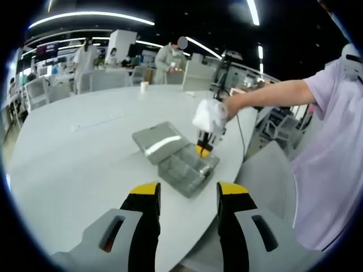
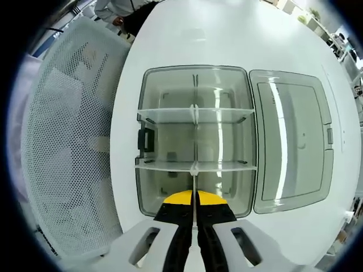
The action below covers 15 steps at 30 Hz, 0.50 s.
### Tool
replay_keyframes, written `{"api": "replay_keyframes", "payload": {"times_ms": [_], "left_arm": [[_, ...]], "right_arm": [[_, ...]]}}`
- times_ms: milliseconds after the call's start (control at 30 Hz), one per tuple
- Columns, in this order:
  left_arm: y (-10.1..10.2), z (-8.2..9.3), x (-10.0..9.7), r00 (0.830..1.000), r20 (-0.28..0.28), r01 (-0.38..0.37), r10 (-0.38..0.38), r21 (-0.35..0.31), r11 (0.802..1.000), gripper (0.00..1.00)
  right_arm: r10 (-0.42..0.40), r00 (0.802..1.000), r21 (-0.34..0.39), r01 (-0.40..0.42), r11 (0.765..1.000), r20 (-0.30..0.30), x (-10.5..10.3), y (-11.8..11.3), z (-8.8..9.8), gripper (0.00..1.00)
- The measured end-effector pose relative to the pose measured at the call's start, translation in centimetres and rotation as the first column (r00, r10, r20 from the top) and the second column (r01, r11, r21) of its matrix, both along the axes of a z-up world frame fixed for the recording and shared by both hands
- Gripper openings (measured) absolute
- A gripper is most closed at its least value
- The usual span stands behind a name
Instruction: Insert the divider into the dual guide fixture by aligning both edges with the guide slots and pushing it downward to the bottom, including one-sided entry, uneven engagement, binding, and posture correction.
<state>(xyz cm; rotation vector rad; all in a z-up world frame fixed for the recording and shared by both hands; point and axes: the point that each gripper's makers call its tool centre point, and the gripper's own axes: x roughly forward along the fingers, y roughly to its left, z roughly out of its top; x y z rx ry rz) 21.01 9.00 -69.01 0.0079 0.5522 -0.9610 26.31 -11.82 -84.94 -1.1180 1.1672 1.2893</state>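
A clear plastic box, the guide fixture, lies on the white table with two cross dividers seated in it. My right gripper hovers over its near end, looking straight down, shut on a thin clear divider seen edge-on along the box's middle line. How deep the divider's lower edge sits I cannot tell. In the left gripper view, the right gripper, held by a gloved hand, stands upright over the box. My left gripper hangs open, short of the box, holding nothing.
The box's hinged lid lies open flat beside it, also seen as the lid. A white mesh chair stands against the table edge. A person's arm reaches in from the right. Other people and chairs stand beyond the round table.
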Motion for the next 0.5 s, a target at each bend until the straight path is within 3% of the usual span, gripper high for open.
{"api": "replay_keyframes", "payload": {"times_ms": [500], "left_arm": [[0.18, 0.12, -0.04, 1.000, 0.004, -0.008, 0.008, -0.005, 1.000, 0.38]], "right_arm": [[-0.029, 0.999, 0.007, 0.029, 1.000, -0.014, -0.13, 0.04, -0.01, 0.00]]}}
